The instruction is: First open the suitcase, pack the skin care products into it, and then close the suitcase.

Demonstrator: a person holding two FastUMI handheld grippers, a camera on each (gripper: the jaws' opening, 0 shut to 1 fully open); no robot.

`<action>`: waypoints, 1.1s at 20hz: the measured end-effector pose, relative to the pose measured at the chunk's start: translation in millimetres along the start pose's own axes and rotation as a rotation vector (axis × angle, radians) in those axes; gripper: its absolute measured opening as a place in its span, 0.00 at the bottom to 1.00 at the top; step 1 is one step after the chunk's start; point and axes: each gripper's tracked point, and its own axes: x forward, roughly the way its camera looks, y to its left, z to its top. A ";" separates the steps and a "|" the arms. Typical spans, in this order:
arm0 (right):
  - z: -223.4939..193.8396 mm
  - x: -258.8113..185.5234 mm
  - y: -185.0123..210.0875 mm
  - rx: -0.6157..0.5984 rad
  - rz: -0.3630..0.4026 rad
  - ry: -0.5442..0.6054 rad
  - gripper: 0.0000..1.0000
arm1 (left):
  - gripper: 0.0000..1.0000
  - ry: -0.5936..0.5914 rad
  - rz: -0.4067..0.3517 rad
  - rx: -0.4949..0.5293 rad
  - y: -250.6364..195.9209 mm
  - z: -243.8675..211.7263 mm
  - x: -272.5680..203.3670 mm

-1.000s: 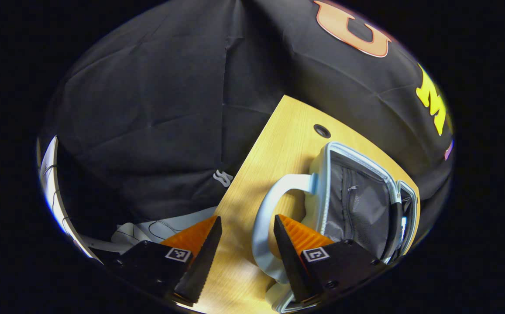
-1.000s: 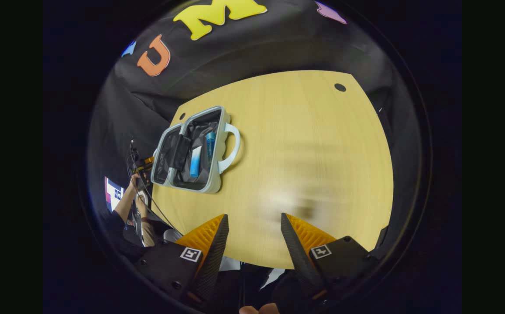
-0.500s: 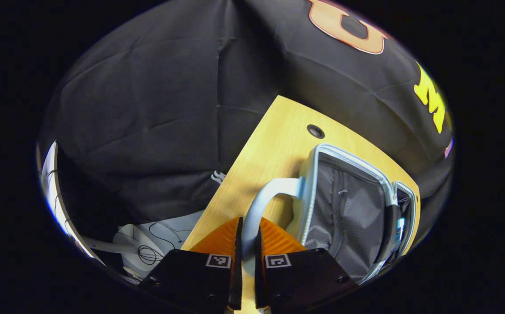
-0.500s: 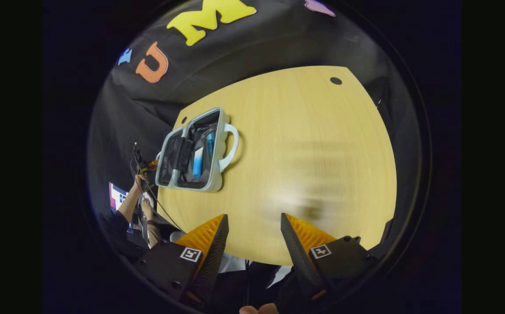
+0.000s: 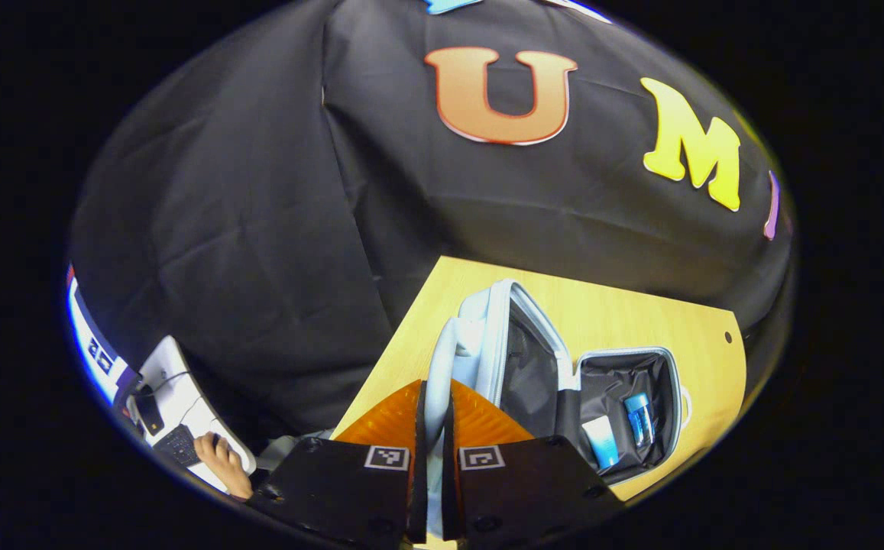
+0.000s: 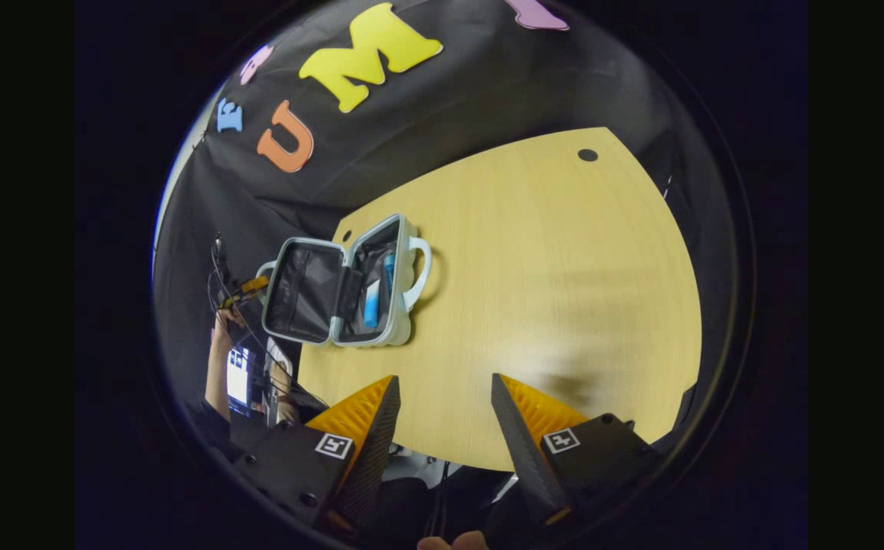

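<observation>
Your left gripper [image 5: 432,428] is clenched on the pale handle [image 5: 437,389] of the suitcase [image 5: 564,382]; both fingers press on it from its two sides, at 6 o'clock in the left gripper view. The lid half [image 5: 503,344] that carries this handle is raised from the table [image 5: 633,321] and stands tilted, about half way up. The other half [image 5: 629,405] lies flat at 4 o'clock, and two skin care products rest in it side by side: a white and blue tube [image 5: 600,441] and a blue bottle [image 5: 639,418].

Your right gripper [image 6: 442,412] is released, with the fingers wide apart and nothing between them. It hangs over the near edge of the table, well apart from the suitcase, which sits at 10 o'clock in the right gripper view [image 6: 342,294]. There the tube [image 6: 371,304] and the bottle [image 6: 389,269] look to be in the half beside the handle [image 6: 420,263], but the picture is small, so I am not sure.
</observation>
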 end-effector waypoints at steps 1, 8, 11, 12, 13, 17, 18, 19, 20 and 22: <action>2.6 -4.5 -6.3 -0.003 -0.007 -0.013 0.72 | 0.10 -0.035 0.024 0.030 -17.0 8.1 -10.5; 14.4 -37.7 -37.8 -0.215 -0.060 -0.128 0.72 | 0.10 -0.211 0.156 0.198 -142.1 33.2 -55.4; 4.5 -45.7 -63.0 -0.175 -0.079 -0.126 0.72 | 0.10 -0.222 0.100 0.197 -231.9 12.5 -55.3; 2.1 -47.4 -70.1 -0.163 -0.085 -0.124 0.72 | 0.11 -0.213 0.075 0.183 -257.7 2.9 -54.0; 0.0 -51.0 -79.0 -0.158 -0.100 -0.125 0.72 | 0.11 -0.206 0.049 0.179 -283.8 -6.8 -49.7; -0.6 -69.0 -115.5 -0.139 -0.172 -0.142 0.66 | 0.10 -0.116 0.007 0.197 -371.5 -74.3 -8.2; -0.2 -72.7 -124.1 -0.139 -0.194 -0.146 0.72 | 0.11 -0.082 0.003 0.204 -385.2 -96.0 2.7; -0.8 -76.3 -132.5 -0.143 -0.217 -0.148 0.72 | 0.11 -0.045 -0.001 0.210 -392.9 -112.1 15.1; -2.8 -81.8 -142.2 -0.156 -0.247 -0.146 0.72 | 0.11 -0.011 0.008 0.221 -398.7 -134.8 25.6; -5.4 -84.1 -146.2 -0.168 -0.261 -0.136 0.72 | 0.11 -0.034 0.022 0.255 -403.4 -138.8 30.5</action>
